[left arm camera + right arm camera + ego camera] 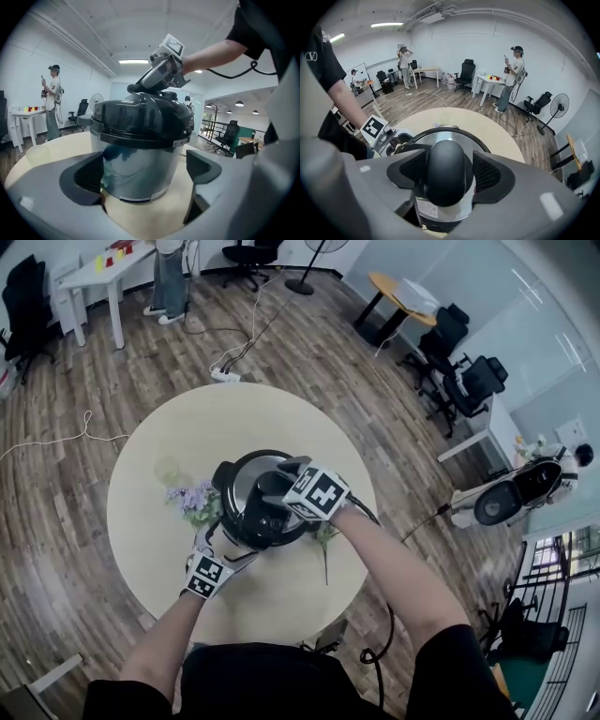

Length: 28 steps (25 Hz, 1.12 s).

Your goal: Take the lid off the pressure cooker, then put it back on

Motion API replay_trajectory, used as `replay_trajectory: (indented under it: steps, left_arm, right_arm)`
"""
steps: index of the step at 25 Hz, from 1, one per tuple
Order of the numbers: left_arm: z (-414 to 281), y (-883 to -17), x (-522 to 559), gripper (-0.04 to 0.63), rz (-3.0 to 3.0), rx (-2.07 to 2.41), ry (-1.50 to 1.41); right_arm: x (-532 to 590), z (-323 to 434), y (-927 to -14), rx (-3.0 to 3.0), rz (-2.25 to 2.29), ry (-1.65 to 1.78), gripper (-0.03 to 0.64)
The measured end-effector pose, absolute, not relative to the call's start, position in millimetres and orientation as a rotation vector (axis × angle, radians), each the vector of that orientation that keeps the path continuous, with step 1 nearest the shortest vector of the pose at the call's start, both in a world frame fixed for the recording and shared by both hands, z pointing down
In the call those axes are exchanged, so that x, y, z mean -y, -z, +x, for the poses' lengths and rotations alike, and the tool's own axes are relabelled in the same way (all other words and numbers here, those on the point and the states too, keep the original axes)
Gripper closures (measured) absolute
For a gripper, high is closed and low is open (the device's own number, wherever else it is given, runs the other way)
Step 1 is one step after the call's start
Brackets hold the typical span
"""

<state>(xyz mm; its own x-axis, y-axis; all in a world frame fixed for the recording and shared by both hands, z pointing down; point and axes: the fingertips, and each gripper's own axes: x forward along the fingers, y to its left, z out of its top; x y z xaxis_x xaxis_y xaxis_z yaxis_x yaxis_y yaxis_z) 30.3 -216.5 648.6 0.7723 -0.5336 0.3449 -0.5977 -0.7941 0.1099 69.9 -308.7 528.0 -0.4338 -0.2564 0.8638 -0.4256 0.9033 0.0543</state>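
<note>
The pressure cooker (246,521) stands about in the middle of the round tabletop (150,540). Its black lid (140,117) sits on it, so what is inside cannot be seen. The right claw (447,176) comes from above and is narrowed around the lid's handle (444,159). One pad lies against it, the other is just beside it with a thin gap. The left claw (140,180) is wide. The steel body of the cooker is between its jaws, which do not touch it. Toward the left edge lie purple flowers (192,498) and a clear glass (169,470). I cannot tell what the glass contains.
</note>
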Motion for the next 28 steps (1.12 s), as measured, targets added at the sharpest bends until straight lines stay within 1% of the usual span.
replay_trajectory:
  steps: [1,3,12,19,28]
  left_arm:
    - [30,-648,217,0.064,2.758,0.888,-0.444]
    - [30,-649,218,0.064,2.765,0.888,-0.450]
    - [30,-647,224,0.064,2.720,0.961,-0.414]
    - [33,-649,225,0.058,2.695,1.001,-0.409]
    - [35,-652,225,0.057,2.672,1.016,-0.433]
  right_arm:
    - [310,69,-529,2.039,0.480,-0.217,0.305]
    - [311,67,-532,2.025,0.450,-0.250,0.319]
    - [311,62,-544,1.909,0.361,-0.296,0.316]
    - [312,64,-550,1.817,0.406,-0.327,0.330]
    - [314,65,-553,1.697,0.480,-0.397,0.330]
